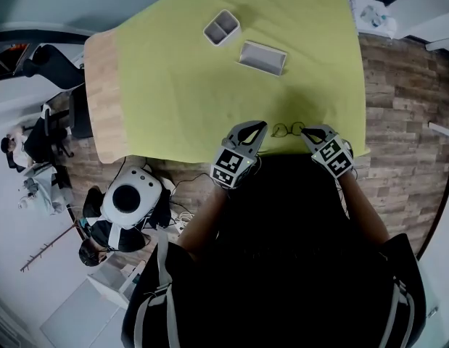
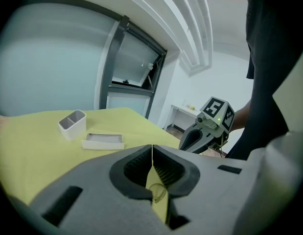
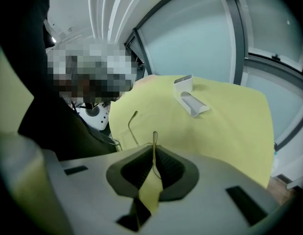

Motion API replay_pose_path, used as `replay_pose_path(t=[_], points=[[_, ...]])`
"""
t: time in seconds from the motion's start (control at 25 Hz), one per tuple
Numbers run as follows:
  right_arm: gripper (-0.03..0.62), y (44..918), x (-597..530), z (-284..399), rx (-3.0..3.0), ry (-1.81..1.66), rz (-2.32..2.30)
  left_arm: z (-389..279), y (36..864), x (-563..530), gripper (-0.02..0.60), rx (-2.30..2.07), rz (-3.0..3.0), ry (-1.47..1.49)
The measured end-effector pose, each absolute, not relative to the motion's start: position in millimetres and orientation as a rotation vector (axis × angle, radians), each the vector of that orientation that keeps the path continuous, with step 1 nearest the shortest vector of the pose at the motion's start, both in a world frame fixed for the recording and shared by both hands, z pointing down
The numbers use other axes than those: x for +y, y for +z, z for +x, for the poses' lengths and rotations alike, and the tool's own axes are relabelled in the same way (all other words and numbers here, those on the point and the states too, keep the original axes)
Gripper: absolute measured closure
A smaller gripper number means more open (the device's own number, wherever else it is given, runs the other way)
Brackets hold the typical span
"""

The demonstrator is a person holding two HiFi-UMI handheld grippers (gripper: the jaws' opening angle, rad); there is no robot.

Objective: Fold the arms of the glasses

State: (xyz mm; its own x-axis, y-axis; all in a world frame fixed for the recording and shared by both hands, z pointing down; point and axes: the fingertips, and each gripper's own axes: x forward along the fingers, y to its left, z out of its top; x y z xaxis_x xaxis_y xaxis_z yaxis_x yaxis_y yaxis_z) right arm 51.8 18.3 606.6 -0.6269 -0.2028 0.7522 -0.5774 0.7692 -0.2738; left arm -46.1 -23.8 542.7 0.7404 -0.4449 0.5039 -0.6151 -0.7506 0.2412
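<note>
Thin wire-rimmed glasses (image 1: 289,130) sit at the near edge of the yellow-green cloth (image 1: 209,93), between my two grippers. My left gripper (image 1: 260,127) is shut at the glasses' left end; in the left gripper view a lens (image 2: 158,192) shows in the gap behind the closed jaws (image 2: 152,148). My right gripper (image 1: 307,133) is shut on one arm of the glasses (image 3: 154,137), whose tip sticks out past the jaws. The other arm (image 3: 133,126) stands open, angled up to the left.
A white two-compartment box (image 1: 221,27) and a shallow white tray (image 1: 262,57) lie at the far middle of the cloth. The wooden table edge (image 1: 102,93) shows at the left. The person's dark torso is close behind the grippers.
</note>
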Motion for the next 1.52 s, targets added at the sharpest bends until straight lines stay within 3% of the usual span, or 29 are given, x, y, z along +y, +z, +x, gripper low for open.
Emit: replay_pose_path(t=[1.52], points=[[0.562,691,45,-39,-2.162,0.555,0.175,-64,549,7,0.561,-0.877,2.483,0.624]])
